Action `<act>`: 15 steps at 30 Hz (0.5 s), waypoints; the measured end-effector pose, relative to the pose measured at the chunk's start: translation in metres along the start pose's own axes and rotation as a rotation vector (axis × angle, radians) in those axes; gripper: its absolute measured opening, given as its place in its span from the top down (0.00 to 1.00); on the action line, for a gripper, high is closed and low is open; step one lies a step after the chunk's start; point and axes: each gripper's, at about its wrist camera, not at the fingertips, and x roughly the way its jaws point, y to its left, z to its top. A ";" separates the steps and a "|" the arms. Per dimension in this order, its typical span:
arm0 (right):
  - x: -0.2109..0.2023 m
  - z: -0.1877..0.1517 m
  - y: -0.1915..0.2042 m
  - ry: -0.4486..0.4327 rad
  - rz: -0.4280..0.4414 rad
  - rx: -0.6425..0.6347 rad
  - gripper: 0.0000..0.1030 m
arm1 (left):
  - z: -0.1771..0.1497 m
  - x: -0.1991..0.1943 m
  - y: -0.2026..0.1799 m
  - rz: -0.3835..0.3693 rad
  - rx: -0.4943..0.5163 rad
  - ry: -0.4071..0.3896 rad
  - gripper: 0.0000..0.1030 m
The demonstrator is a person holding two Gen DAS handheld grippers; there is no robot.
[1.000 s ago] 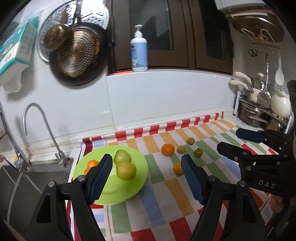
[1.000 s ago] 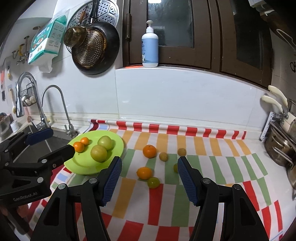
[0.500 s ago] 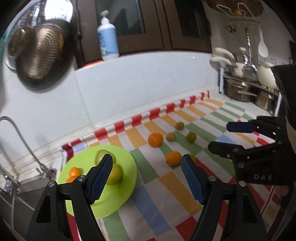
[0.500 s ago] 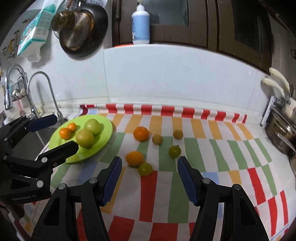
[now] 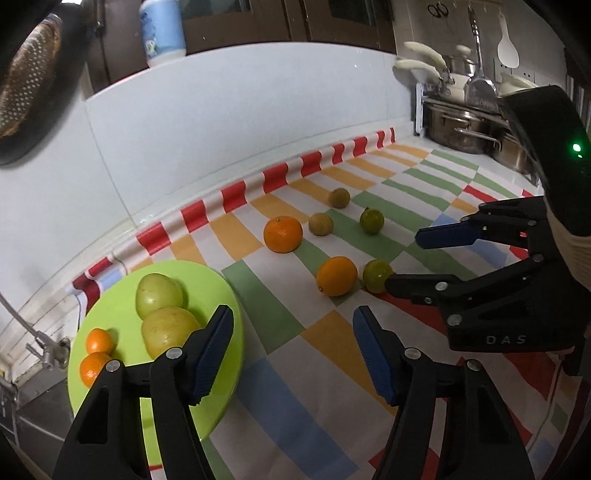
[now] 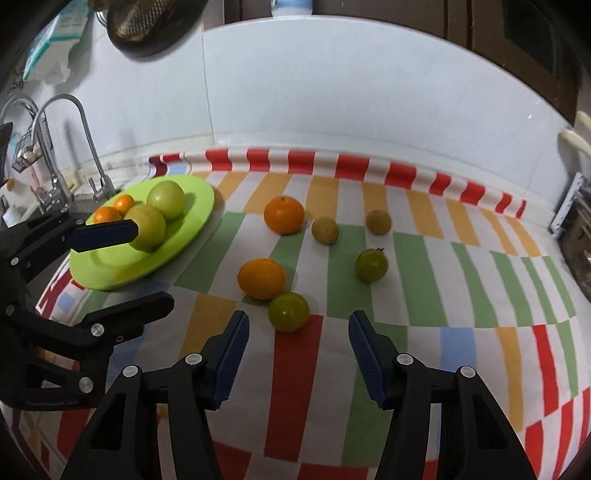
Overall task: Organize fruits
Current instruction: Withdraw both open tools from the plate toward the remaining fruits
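A lime-green plate [image 5: 225,295] [image 6: 195,192] holds two pale green fruits [image 5: 159,291] and two small oranges [image 5: 99,341]. Loose on the striped cloth lie a tangerine [image 6: 283,215], an orange [image 6: 261,278], two green fruits [image 6: 288,312] [image 6: 371,264] and two brownish ones [image 6: 325,230]. My right gripper [image 6: 297,332] [image 5: 402,260] hovers low, jaws closing, with the nearer green fruit just ahead of its fingertips, untouched. My left gripper [image 5: 291,332] [image 6: 152,264] hangs beside the plate's right rim, jaws closing over bare cloth, holding nothing.
A white tiled wall runs behind the cloth [image 6: 417,280]. Steel pots [image 5: 461,129] stand at the right end. A tap [image 6: 74,122] and sink are left of the plate. A soap bottle [image 5: 162,29] and a hanging pan [image 5: 26,81] are above.
Both grippers have come down and forward toward the cloth, and their jaws have narrowed a little. The left view has rolled. The fruits have not moved.
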 end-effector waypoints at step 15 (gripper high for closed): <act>0.035 0.005 -0.011 0.049 0.032 -0.003 0.54 | 0.015 0.043 0.002 -0.117 0.017 0.048 0.36</act>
